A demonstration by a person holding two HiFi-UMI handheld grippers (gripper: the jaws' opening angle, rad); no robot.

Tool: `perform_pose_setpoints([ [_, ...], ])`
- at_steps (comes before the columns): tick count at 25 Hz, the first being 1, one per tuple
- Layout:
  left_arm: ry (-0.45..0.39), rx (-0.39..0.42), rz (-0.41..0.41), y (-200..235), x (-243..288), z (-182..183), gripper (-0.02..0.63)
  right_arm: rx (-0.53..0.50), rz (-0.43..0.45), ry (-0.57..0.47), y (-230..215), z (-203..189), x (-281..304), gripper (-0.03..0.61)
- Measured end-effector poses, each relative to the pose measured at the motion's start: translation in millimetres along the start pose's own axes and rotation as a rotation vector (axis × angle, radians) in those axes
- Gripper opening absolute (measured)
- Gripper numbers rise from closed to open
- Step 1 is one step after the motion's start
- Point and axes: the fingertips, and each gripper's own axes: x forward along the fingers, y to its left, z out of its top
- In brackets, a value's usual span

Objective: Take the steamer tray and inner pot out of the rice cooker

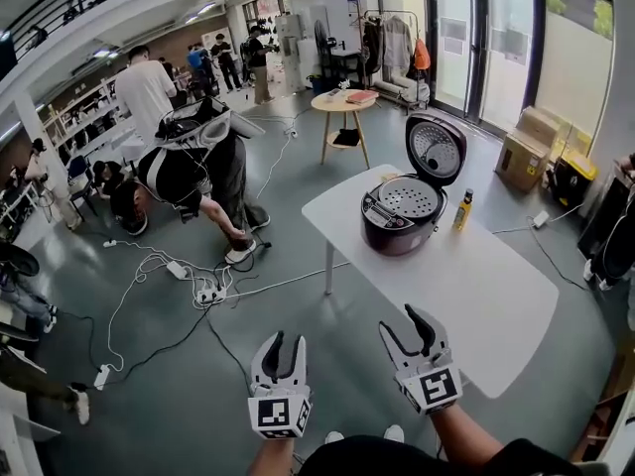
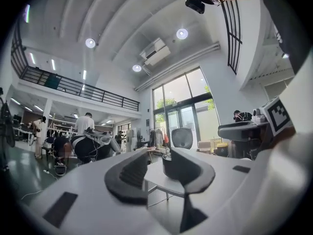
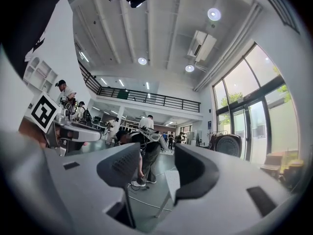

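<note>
You are in a big open work hall, like a lab or workshop, not a home. Ahead of your jaws, a rice cooker (image 1: 402, 216) sits on a white table (image 1: 496, 296) out on the gray floor (image 1: 298, 167). Ahead and left of the jaws, cables (image 1: 149, 261) and a power strip (image 1: 210, 293) lie about, and people (image 1: 146, 87) work by shelves (image 1: 94, 117). High above the jaws runs a balcony rail (image 3: 142, 98) under round lamps (image 3: 142, 61). Far ahead and right are glass doors (image 1: 476, 28) and cardboard boxes (image 1: 526, 147).
</note>
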Motion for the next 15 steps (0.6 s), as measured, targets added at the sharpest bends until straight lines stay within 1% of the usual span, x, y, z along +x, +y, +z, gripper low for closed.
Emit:
perform_pose_setpoints([
  [2, -0.016, -0.015, 0.014, 10, 1, 2, 0.277, -0.007, -0.017, -0.004, 1, 2, 8, 0.286],
  [4, -0.035, -0.013, 0.03, 21, 4, 5, 0.412, -0.005, -0.04, -0.02, 1, 5, 17, 0.379],
  [6, -0.053, -0.001, 0.042, 33, 6, 8, 0.551, -0.003, -0.065, -0.048, 3, 8, 27, 0.506],
  [7, -0.065, 0.005, 0.045, 38, 7, 10, 0.594, -0.002, -0.079, -0.061, 4, 9, 31, 0.578],
  [8, -0.076, 0.009, 0.045, 44, 8, 10, 0.594, -0.002, -0.091, -0.071, 6, 10, 35, 0.594],
  [10, -0.082, 0.013, 0.04, 56, 10, 9, 0.594, -0.005, -0.111, -0.075, 9, 9, 42, 0.594],
  [15, -0.05, 0.031, 0.033, 82, 13, 1, 0.594, -0.021, -0.123, -0.041, 23, 0, 61, 0.594],
])
